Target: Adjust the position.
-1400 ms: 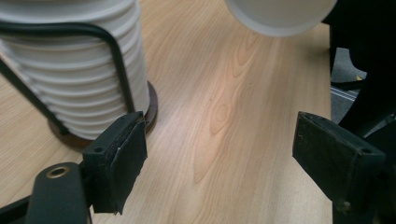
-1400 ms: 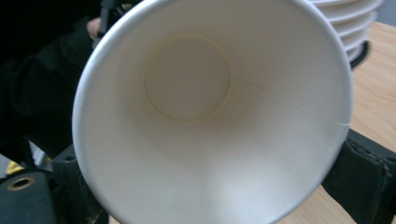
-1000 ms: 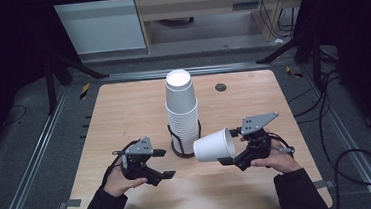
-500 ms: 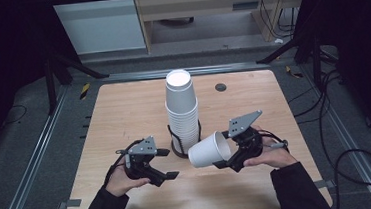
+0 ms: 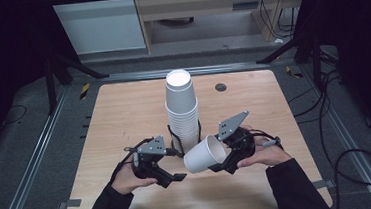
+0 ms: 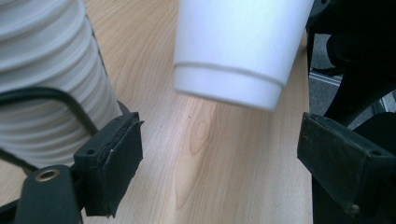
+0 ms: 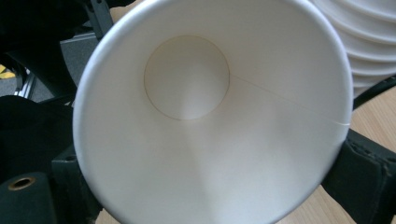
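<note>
A tall stack of white paper cups (image 5: pixel 182 107) stands in the middle of the wooden table (image 5: pixel 124 114). My right gripper (image 5: pixel 221 158) is shut on the rim of a single white cup (image 5: pixel 203 155), held on its side just right of the stack's base, its base pointing left. In the right gripper view the cup's open mouth (image 7: pixel 210 121) faces the camera, and the stack (image 7: pixel 369 42) is behind it. My left gripper (image 5: pixel 175 164) is open, front left of the stack. In its own view the left gripper (image 6: pixel 229 163) points at the cup's base (image 6: pixel 238 51), with the stack (image 6: pixel 46 79) on its left.
A black cable (image 5: pixel 176 145) loops round the foot of the stack. A small dark disc (image 5: pixel 221 87) lies on the table's far right part. Metal rails (image 5: pixel 32 161) run beside the table, and cabinets (image 5: pixel 107 25) stand beyond its far edge.
The right gripper has carried the single cup a little left and nearer, toward the left gripper, tipping its base lower. The left gripper has barely moved.
</note>
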`<state>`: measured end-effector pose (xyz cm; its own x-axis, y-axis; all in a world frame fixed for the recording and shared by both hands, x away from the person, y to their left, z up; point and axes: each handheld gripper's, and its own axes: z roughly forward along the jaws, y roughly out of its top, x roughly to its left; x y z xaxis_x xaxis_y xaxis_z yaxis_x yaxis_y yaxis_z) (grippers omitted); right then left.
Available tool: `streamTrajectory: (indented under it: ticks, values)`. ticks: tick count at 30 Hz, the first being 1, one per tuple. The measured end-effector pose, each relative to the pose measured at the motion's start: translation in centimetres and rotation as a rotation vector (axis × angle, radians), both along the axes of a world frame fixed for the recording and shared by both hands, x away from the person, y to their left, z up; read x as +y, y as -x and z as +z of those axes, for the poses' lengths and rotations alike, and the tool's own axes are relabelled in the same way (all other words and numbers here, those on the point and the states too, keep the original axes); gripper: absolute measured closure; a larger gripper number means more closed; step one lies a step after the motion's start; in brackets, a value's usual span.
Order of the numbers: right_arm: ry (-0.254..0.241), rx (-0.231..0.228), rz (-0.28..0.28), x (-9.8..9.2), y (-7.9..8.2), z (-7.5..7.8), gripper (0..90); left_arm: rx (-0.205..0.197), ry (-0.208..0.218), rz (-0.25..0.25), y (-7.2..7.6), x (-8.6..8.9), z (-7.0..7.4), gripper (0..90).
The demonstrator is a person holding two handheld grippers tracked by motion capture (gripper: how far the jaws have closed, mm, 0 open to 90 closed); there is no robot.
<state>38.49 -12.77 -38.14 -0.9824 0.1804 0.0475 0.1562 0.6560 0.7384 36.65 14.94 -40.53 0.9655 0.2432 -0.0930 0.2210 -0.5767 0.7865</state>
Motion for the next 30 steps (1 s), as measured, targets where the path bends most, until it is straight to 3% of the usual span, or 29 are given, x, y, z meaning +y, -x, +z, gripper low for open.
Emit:
streamTrajectory:
  ticks: [12, 30]
  values:
    - [0.040, 0.007, 0.030, 1.4, 0.0, -0.5, 8.1, 0.003, -0.013, -0.039, -0.2, -1.8, -0.2, 12.7]
    - [0.060, 0.009, 0.055, 2.5, 0.0, -0.8, 8.1, 0.006, -0.046, -0.061, -0.3, -2.9, -0.8, 15.5]
